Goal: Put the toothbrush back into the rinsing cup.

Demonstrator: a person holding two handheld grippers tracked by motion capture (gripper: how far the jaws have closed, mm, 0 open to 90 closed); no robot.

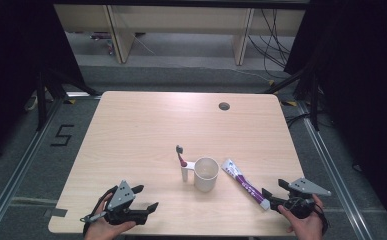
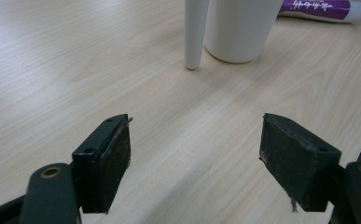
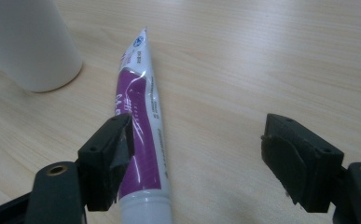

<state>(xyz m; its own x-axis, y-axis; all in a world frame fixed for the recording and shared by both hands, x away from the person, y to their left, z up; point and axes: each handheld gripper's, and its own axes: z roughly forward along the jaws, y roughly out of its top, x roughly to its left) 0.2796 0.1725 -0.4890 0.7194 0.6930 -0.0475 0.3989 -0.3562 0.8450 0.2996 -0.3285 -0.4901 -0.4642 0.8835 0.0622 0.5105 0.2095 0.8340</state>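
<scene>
Standing empty, cup (image 1: pixel 206 173) holds toothbrush (image 1: pixel 181 157) outside; both grippers' jaws wide.

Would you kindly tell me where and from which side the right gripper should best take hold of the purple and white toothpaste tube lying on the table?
Probably the rounder body just above the white cap, from above, jaws across its width. The purple and white toothpaste tube lies flat on the wooden table, its flat crimped end towards the white cup; the open right gripper sits at its cap end.
</scene>
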